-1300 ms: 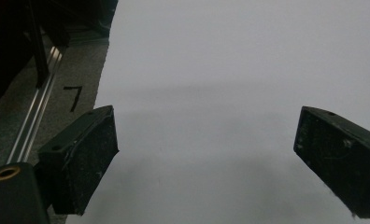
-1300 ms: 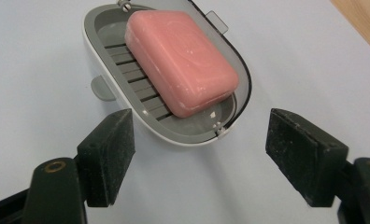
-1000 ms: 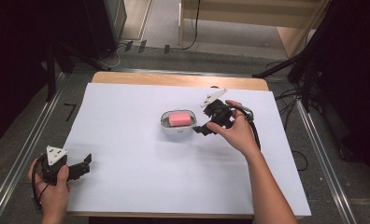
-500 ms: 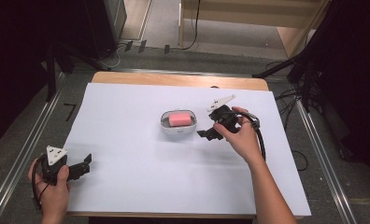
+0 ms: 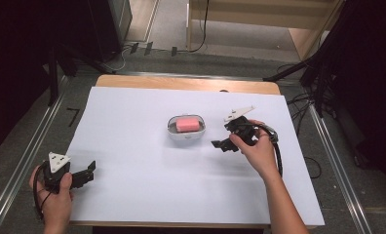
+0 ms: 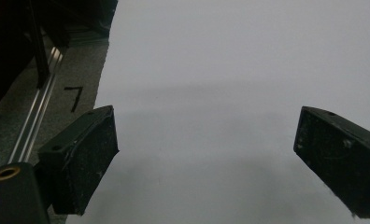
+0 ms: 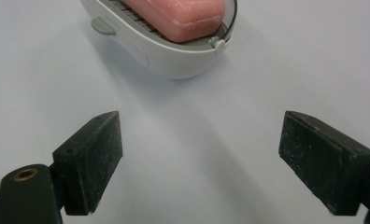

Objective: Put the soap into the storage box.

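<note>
Right tool (image 7: 199, 154) gapes wide near glossy oval soap dish (image 7: 174, 60) holding pink bar (image 7: 183, 16)

The table (image 5: 132, 82) is a wooden top, its bare pale wood showing as a strip along the 12 o'clock edge. A white sheet (image 5: 132, 126) covers almost all of the rest, lying flat and reaching to the 3, 6 and 9 o'clock edges. Directly on the sheet, a little toward 12 o'clock from the middle, stands a white soap dish (image 5: 186, 134), and a pink bar of soap (image 5: 188, 124) lies in it on a ribbed grey insert. In the right gripper view the soap dish (image 7: 174, 60) sits at 12 o'clock, casting a soft shadow on the sheet toward 6 o'clock.
</note>
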A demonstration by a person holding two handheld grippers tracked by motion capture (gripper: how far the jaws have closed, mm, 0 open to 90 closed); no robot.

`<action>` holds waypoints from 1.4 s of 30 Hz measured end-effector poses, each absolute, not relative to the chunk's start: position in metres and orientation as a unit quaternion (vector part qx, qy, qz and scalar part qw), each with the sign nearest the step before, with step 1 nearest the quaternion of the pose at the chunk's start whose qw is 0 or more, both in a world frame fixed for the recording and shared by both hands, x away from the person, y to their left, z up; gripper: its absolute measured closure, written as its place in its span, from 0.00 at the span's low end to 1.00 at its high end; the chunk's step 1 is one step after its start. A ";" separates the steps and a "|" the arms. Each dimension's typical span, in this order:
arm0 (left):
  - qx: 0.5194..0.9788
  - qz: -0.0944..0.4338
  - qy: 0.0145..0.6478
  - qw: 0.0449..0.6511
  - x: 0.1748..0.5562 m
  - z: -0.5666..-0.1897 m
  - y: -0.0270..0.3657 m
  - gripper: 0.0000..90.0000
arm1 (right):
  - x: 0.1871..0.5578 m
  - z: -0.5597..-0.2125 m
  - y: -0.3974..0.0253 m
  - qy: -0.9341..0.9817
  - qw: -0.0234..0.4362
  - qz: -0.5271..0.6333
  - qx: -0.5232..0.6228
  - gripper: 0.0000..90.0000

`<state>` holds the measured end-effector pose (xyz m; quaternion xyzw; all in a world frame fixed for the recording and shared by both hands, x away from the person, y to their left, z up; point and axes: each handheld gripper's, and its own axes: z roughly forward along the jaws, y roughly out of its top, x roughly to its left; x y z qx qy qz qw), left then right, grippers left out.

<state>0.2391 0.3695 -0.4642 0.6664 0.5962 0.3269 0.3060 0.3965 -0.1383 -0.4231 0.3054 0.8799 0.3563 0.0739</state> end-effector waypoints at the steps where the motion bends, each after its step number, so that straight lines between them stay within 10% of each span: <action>1: 0.667 0.327 0.596 0.306 0.239 -0.464 0.369 0.07 | 0.396 -0.424 -0.140 0.879 0.074 0.358 0.306 0.16; 42: 0.669 0.330 0.594 0.302 0.239 -0.465 0.368 0.08 | 0.340 -0.454 -0.222 0.839 0.084 0.386 0.375 0.19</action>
